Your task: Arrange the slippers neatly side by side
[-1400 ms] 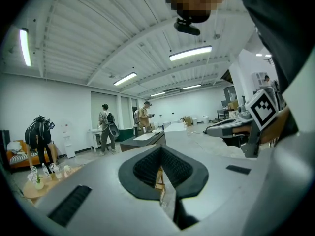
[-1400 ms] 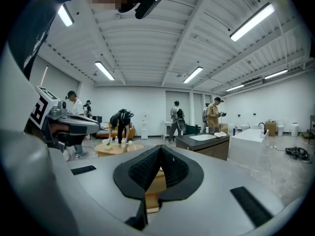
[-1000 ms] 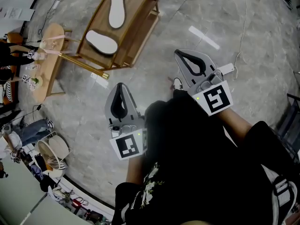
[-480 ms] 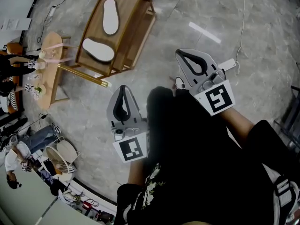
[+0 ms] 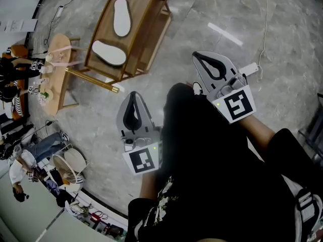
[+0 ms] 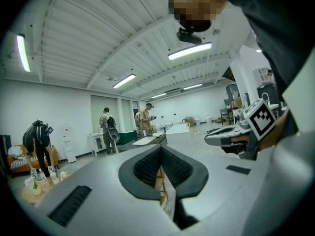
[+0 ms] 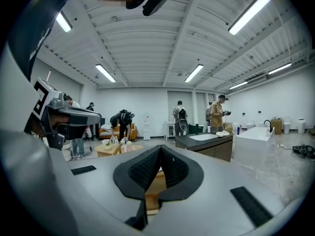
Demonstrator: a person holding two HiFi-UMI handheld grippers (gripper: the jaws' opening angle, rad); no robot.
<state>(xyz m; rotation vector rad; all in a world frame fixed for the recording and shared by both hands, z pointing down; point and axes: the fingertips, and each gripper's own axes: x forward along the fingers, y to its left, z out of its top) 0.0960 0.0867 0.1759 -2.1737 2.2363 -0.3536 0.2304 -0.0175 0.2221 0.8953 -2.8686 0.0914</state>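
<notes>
Two white slippers lie askew on the wooden desk (image 5: pixel 141 14) at upper left, one (image 5: pixel 121 17) above the other (image 5: pixel 108 53), not side by side. Left tongs (image 5: pixel 132 96) and right tongs (image 5: pixel 197 58), both clenched empty, hang well apart from them at centre. The whole job apparently remains.

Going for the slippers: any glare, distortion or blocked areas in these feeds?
Head view: fisheye-bent but sharp; white slippers on the wooden rack evenly lit; one glare streak on the floor; dark clothing blocks the lower right. Left gripper view: strong fisheye, black corners, bright ceiling strips, left hand-held gripper filling the lower half. Right gripper view: same, with the right hand-held gripper.
</notes>
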